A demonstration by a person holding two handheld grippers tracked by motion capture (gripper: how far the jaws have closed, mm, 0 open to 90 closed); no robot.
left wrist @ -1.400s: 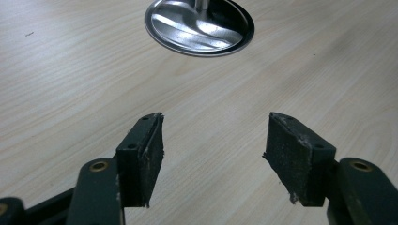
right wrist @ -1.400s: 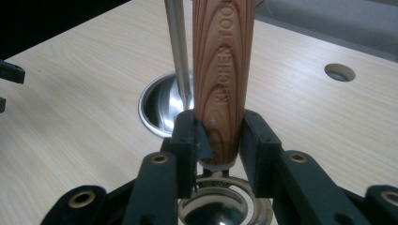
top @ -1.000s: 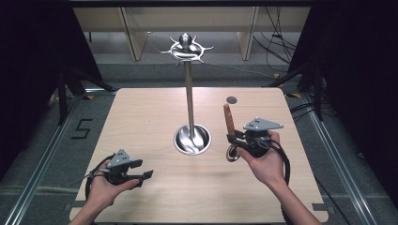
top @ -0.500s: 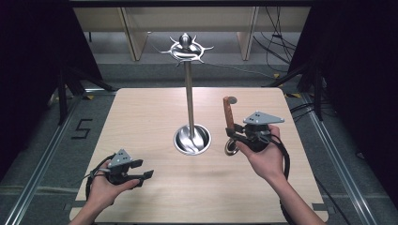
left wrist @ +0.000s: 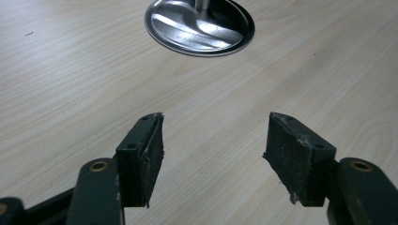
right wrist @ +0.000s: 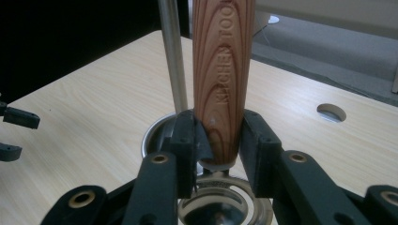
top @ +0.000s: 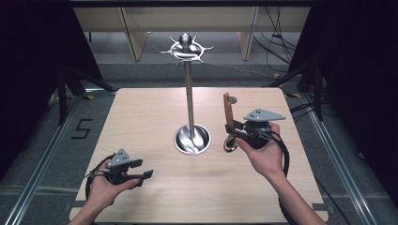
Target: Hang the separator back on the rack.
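A kitchen utensil with a wooden handle (top: 228, 110) stands upright, its round metal head (top: 230, 144) low over the table. My right gripper (top: 234, 127) is shut on the lower end of that handle (right wrist: 224, 70), just right of the stand. The metal stand has a round shiny base (top: 192, 139), a tall pole (top: 189, 98) and a crown of hooks (top: 187, 48) on top. My left gripper (top: 146, 176) rests low at the table's front left, open with nothing between its jaws. In the left gripper view, the left gripper (left wrist: 216, 140) points toward the stand's base (left wrist: 199, 26).
The light wooden table (top: 141, 122) has a small round hole (top: 233, 100) behind the utensil. Dark curtains flank both sides. Cables and wooden furniture legs lie on the floor beyond the far edge.
The right gripper has shifted upward in the high view, carrying the upright utensil with it. The left gripper has stayed put.
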